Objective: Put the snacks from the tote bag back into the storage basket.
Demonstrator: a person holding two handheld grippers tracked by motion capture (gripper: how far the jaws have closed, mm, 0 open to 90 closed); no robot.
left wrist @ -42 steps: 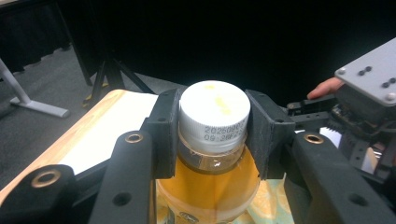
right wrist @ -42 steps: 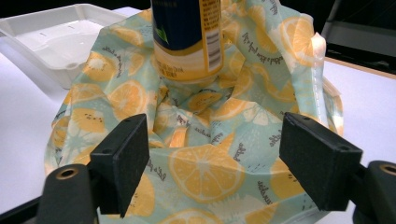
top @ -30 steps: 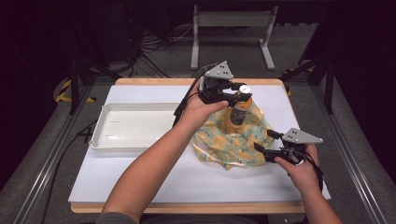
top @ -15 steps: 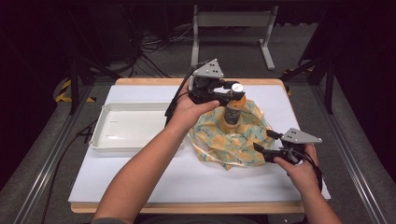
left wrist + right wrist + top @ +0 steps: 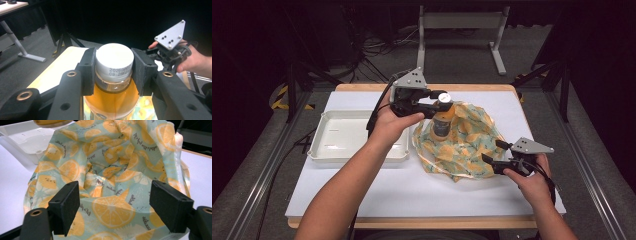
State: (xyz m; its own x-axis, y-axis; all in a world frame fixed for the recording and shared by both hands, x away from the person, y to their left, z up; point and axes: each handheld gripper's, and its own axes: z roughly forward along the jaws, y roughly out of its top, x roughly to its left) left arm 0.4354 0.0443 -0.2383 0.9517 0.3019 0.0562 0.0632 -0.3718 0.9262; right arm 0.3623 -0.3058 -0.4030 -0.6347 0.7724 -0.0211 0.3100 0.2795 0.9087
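Bottle (image 5: 113, 75) cap between left fingers (image 5: 88, 70)

Free room: bare white table surface (image 5: 377, 187) in front of the tray and along the near edge; open strip behind the tray too. Obstacles: white tray (image 5: 357, 136) at table left, raised rim; citrus-print bag (image 5: 462, 142) bunched mid-right, just beside the tray's right end. Bottle (image 5: 442, 122) stands up over the bag's far-left part. Narrow gap between tray and bag.
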